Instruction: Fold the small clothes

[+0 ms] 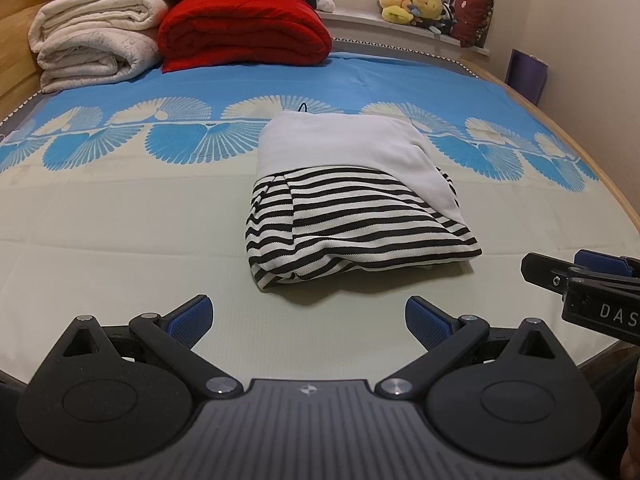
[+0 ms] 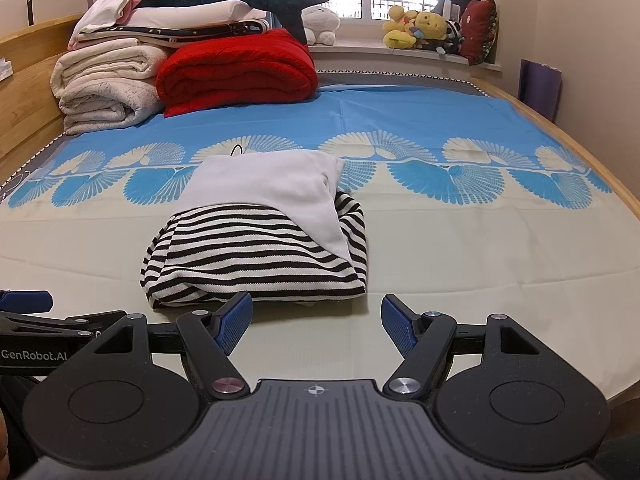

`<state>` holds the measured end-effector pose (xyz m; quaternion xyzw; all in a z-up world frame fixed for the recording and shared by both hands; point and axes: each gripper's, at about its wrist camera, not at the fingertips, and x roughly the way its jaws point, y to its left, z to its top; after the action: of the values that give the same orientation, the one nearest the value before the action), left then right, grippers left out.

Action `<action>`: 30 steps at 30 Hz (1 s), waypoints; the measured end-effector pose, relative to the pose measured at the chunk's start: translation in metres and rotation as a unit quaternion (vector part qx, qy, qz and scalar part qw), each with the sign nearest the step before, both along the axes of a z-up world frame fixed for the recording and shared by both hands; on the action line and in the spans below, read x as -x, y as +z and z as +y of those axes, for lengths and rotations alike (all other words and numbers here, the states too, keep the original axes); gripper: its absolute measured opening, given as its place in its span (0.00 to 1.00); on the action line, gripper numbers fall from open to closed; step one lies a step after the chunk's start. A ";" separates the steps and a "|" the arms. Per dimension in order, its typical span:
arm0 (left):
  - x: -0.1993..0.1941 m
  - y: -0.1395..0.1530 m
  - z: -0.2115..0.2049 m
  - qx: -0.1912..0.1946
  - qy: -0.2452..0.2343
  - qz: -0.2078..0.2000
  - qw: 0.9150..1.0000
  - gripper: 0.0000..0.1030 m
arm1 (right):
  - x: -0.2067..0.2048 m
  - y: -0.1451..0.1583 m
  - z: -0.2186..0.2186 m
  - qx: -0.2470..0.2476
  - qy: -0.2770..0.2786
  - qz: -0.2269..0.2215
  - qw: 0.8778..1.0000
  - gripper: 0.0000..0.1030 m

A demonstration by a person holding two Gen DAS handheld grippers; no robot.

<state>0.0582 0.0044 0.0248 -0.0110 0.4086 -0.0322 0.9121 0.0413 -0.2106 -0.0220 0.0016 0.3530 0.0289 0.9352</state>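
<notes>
Both jaws wide, empty: left gripper [image 1: 309, 322], right gripper [image 2: 317, 322] just short of folded striped garment [image 1: 352, 216] mid-bed, nearer front edge of bed [image 1: 120, 248]; if tidying, pinch near corners together, pull evenly, avoid dragging white layer.

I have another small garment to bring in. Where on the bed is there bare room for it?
Bare sheet lies left and right of the folded striped top, and between it and the blue band. The far left corner is crowded with the cream blankets and red quilt. Both open grippers, left and right, take the near edge.
</notes>
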 end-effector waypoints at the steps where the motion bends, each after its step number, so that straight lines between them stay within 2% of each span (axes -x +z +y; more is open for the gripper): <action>1: 0.000 0.000 0.000 0.000 0.000 0.000 1.000 0.99 | 0.000 0.000 0.000 0.000 0.000 0.000 1.000 0.71; 30: -0.001 -0.002 0.002 -0.004 -0.014 -0.002 1.000 0.99 | -0.001 -0.005 -0.002 0.003 0.003 0.009 1.000 0.71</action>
<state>0.0596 0.0064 0.0230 -0.0014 0.4072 -0.0435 0.9123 0.0419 -0.2121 -0.0275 -0.0021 0.3611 0.0307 0.9320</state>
